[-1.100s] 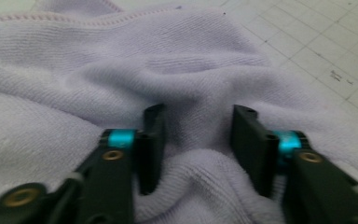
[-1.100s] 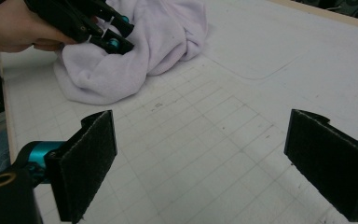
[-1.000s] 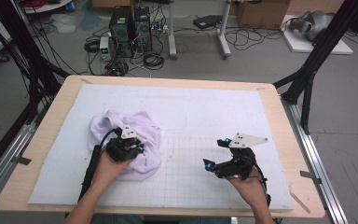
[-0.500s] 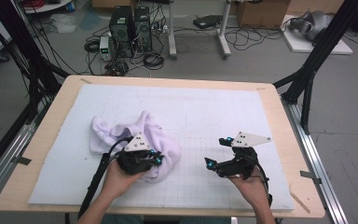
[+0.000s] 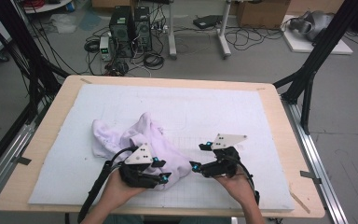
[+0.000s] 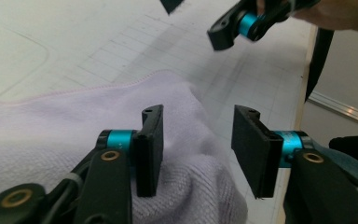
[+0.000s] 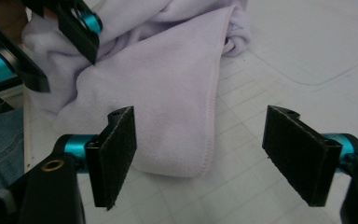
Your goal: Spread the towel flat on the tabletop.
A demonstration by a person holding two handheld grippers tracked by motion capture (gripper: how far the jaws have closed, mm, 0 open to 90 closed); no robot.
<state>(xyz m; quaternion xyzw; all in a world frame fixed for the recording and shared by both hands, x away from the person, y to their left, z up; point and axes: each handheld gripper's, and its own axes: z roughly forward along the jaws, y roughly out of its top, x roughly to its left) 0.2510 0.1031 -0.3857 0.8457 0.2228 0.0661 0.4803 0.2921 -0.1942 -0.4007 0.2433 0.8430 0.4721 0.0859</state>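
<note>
A crumpled lilac towel [image 5: 135, 135] lies on the white gridded mat [image 5: 242, 116], left of the middle. My left gripper [image 5: 163, 171] sits over the towel's near right fold. Its jaws have just been opening and now stand apart. In the left gripper view [image 6: 198, 116] the towel [image 6: 74, 126] bulges below the gap and neither pad presses it. My right gripper [image 5: 198, 156] hovers just right of the towel and points at it. Its jaws have just been closing a little but stay wide. The towel's hemmed edge [image 7: 168, 84] lies beyond the right gripper's [image 7: 200, 116] gap, with nothing pinched.
The mat covers a wooden table [image 5: 284, 154] with metal rails along both sides. Bare mat stretches to the right and at the back. Computers and cables [image 5: 130, 32] stand on the floor behind the table. Each gripper view shows the other gripper close by.
My left gripper dragged part of the towel right and toward the near edge, then let it go. My right gripper moved left toward the towel.
</note>
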